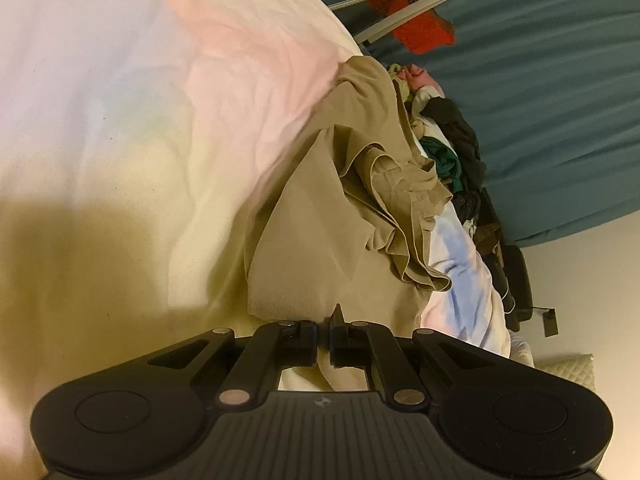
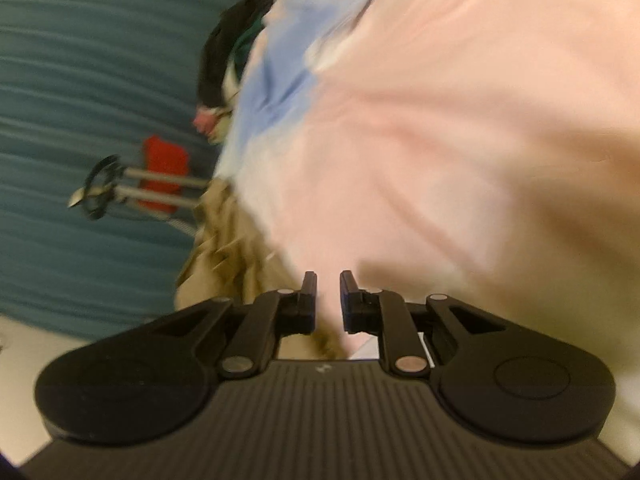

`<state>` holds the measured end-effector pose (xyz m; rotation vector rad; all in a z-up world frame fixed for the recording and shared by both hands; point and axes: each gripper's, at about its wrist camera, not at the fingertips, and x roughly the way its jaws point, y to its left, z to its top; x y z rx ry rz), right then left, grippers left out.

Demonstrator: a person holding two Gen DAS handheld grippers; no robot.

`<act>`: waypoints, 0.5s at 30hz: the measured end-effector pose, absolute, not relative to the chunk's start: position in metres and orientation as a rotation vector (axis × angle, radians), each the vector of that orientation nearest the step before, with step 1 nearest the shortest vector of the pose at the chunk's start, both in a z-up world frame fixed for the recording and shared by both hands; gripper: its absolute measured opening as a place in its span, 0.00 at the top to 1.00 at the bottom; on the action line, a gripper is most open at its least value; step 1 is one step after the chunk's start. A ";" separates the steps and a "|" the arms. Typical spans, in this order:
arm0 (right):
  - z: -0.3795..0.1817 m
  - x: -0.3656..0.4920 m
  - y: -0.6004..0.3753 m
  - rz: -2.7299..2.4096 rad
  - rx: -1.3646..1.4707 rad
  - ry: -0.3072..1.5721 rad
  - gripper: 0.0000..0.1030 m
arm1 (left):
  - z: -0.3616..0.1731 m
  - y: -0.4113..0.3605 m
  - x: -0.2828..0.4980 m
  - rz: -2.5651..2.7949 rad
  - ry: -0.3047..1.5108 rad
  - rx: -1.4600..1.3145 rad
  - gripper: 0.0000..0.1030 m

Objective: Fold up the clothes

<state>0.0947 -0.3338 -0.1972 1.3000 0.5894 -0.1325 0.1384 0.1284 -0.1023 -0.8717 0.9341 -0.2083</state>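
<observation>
The left gripper [image 1: 324,320] has its jaws pressed together on the near hem of a tan garment [image 1: 320,216], pinching a thin fold of the cloth between the pads. From that pinch the tan garment runs away from the gripper across a pastel tie-dye sheet [image 1: 160,100], and its far part bunches into ruffled folds beside a heap of mixed clothes [image 1: 452,148] in black, green, white and pink. A red cloth [image 1: 416,28] and a grey tripod leg [image 1: 400,20] lie beyond, against a teal cover [image 1: 560,100].

The right gripper [image 2: 328,284] has its jaws drawn close with a narrow gap. Pink fabric of the tie-dye sheet [image 2: 440,120] fills that gap, but the blur hides whether the pads press on it. The tan garment [image 2: 224,248] lies crumpled just left of this gripper's left finger.

A small round emblem sits on each gripper body; no writing can be read.
</observation>
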 end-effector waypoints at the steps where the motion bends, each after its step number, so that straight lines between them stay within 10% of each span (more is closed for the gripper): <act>1: -0.195 0.098 -0.326 -0.082 1.304 0.599 0.84 | -0.102 0.129 0.138 -0.209 0.934 -0.873 0.95; 3: -0.189 0.105 -0.308 0.021 1.305 0.626 0.82 | -0.104 0.127 0.138 -0.209 0.935 -0.876 0.95; 7: -0.188 0.116 -0.277 0.176 1.322 0.694 0.25 | -0.105 0.127 0.139 -0.207 0.937 -0.881 0.95; 12: -0.223 0.132 -0.270 0.200 1.428 0.790 0.26 | -0.106 0.127 0.140 -0.207 0.933 -0.883 0.95; 15: -0.230 0.133 -0.284 0.095 1.396 0.760 0.52 | -0.106 0.126 0.140 -0.206 0.926 -0.890 0.95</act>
